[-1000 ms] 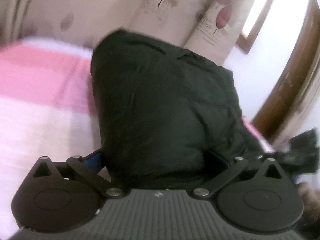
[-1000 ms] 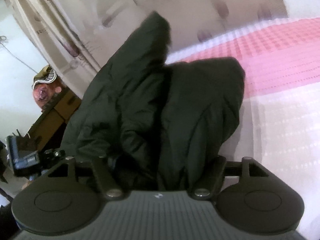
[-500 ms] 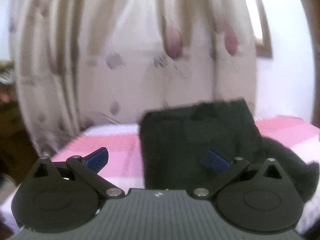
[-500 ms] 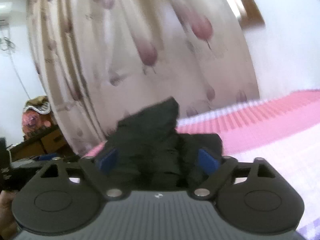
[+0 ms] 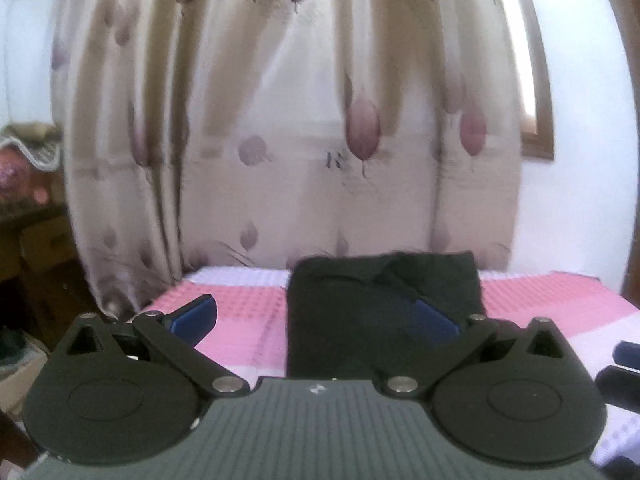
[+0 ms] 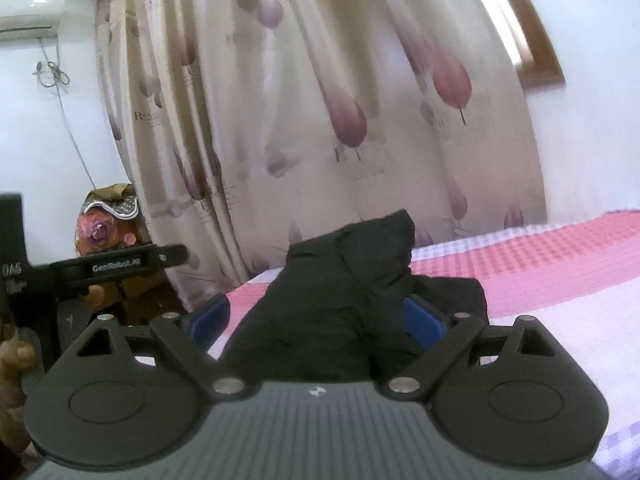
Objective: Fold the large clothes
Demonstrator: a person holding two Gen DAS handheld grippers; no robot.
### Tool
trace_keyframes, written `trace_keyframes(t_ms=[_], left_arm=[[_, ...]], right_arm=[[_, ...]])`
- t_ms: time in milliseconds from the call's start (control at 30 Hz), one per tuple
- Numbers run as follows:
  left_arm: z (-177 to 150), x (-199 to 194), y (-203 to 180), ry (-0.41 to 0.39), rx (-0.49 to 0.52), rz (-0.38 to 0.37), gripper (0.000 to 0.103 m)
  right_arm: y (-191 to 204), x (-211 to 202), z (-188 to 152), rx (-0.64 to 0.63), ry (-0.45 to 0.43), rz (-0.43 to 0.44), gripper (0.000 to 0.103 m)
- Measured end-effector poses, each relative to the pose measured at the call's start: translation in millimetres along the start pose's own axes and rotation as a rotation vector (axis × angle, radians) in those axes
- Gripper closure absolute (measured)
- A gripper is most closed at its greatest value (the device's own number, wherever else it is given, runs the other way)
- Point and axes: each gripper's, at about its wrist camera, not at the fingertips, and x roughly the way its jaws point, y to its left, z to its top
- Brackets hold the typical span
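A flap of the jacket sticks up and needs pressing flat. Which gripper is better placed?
Probably the right gripper: the jacket's raised flap stands between its open fingers. The left gripper faces the flatter side.

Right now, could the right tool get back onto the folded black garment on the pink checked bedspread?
Probably yes. The right tool is open and faces the folded black garment on the pink checked bedspread, with nothing visible in between.
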Motion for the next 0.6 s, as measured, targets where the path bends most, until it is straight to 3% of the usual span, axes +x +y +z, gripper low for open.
trace_keyframes(t_ms=[133, 400, 600], left_arm=[[-4, -1, 0, 0.011, -0.02, -0.028, 0.0], [-15, 4, -6, 0.037, -0.01, -0.048, 0.0], [-23, 7, -9, 0.053, -0.002, -0.056, 0.0]], right_arm=[[12, -6, 2, -0.05, -0.016, -0.032, 0.006], [31, -2, -3, -0.199, -0.02, -0.176, 0.005], [30, 5, -6, -0.219, 0.001, -0.223, 0.004]])
